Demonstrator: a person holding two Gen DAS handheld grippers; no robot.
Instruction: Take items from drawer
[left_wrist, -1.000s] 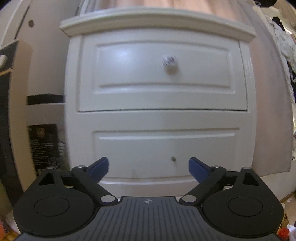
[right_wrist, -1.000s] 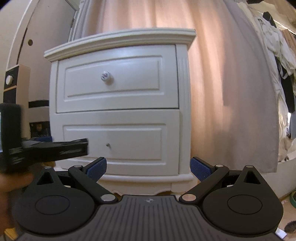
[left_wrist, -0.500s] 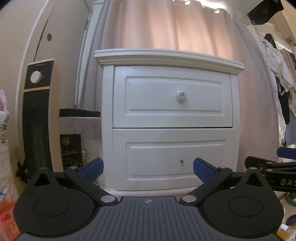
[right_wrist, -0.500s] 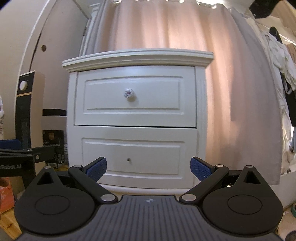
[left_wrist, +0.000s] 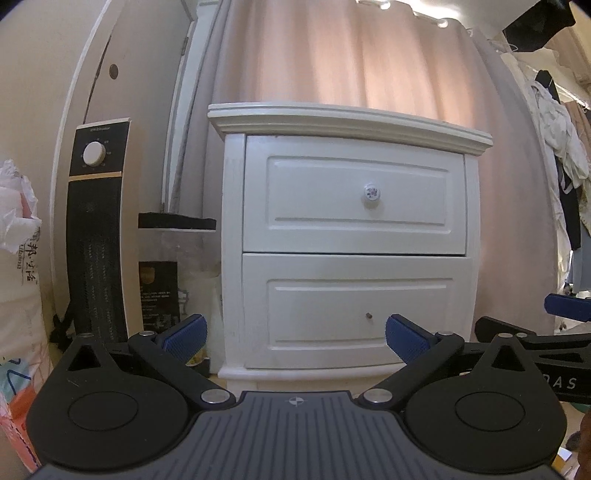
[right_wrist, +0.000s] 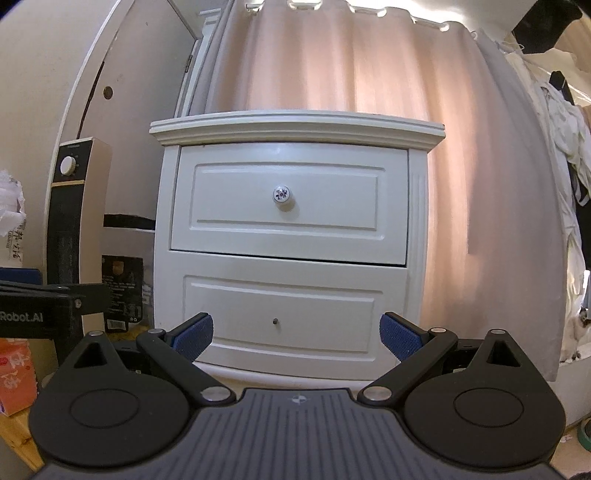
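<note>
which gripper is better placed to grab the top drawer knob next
Probably the right gripper: the knob sits almost centred above its open jaws. From the left gripper, also open, the knob lies off to the right.

A pale pink curtain (right_wrist: 369, 66) hangs behind, lit from above; a tall black heater (left_wrist: 94, 236) stands left against the beige wall (left_wrist: 44, 74).

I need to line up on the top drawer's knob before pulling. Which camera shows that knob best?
The right wrist view: the knob sits near the image centre, facing the camera, its pattern visible. In the left wrist view the same knob appears smaller and off to the right. Both show the top drawer closed.
</note>
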